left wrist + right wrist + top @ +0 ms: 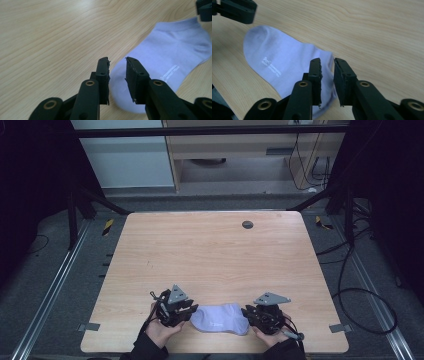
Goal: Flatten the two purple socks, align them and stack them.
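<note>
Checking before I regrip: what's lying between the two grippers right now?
Just the pale lilac sock, flat on the wooden table. In the high view it spans from the left gripper to the right gripper.

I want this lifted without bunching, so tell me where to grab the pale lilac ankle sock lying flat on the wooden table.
Take the pale lilac ankle sock at its two ends, probably best: the left tool on the rounded toe, the right tool on the cuff end. It lies flat and lengthwise between them, so each comes in low from its own side, jaws slightly apart over the edge.
</note>
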The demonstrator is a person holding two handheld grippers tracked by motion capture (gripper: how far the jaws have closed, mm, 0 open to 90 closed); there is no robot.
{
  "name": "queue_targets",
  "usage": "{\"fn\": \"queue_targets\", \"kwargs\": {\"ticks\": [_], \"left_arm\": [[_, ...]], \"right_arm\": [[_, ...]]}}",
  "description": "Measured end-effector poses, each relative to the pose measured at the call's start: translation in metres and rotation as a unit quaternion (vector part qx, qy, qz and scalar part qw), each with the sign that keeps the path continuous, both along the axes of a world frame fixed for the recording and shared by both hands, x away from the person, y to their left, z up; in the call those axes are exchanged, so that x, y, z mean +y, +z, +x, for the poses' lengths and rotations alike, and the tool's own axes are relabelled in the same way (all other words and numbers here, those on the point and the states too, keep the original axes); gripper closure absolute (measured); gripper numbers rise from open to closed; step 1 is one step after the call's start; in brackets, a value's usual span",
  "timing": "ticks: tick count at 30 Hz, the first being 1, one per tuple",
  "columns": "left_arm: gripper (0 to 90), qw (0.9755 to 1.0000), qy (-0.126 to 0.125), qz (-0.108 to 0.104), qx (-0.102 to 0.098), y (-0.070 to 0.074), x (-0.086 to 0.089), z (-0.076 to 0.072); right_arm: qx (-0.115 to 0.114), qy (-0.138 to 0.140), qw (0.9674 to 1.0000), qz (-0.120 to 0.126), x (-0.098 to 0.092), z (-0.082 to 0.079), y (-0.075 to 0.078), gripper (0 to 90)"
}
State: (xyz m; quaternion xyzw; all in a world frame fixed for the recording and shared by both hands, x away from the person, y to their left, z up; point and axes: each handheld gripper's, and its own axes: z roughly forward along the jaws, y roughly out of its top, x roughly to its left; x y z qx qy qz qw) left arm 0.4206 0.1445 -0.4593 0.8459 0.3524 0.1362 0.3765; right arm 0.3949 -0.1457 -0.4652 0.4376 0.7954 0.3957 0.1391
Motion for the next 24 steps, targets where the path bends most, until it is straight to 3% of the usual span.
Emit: {"fn": "queue_targets", "kwargs": {"ticks": [4,6,10,13,15,19,24], "left_arm": [[75.8,0.9997,-0.020,0.015,-0.002,-0.010,-0.018,0.000],[77.8,0.9995,-0.024,0.023,0.003,-0.017,-0.023,0.000],[79.7,0.9991,-0.026,0.033,0.012,-0.025,-0.025,-0.002],[80.0,0.9988,-0.030,0.038,0.010,-0.027,-0.026,-0.004],[79.9,0.9988,-0.031,0.038,0.009,-0.029,-0.027,-0.005],[79.2,0.9988,-0.032,0.037,0.006,-0.028,-0.026,-0.007],[70.7,0.9995,-0.020,0.024,-0.003,-0.021,-0.018,-0.001]], "right_arm": [[-0.007,0.028,0.9993,0.024,0.010,0.004,-0.006,84.7],[0.004,0.045,0.9986,0.027,0.016,0.007,-0.012,86.5],[0.020,0.053,0.9983,-0.011,0.023,0.012,-0.026,88.4],[0.040,0.046,0.9979,-0.022,0.022,0.013,-0.031,88.7],[0.041,0.045,0.9979,-0.023,0.020,0.012,-0.031,88.6],[0.038,0.047,0.9978,-0.026,0.018,0.012,-0.030,87.2],[0.009,0.040,0.9991,0.009,0.008,0.012,-0.020,81.1]]}}
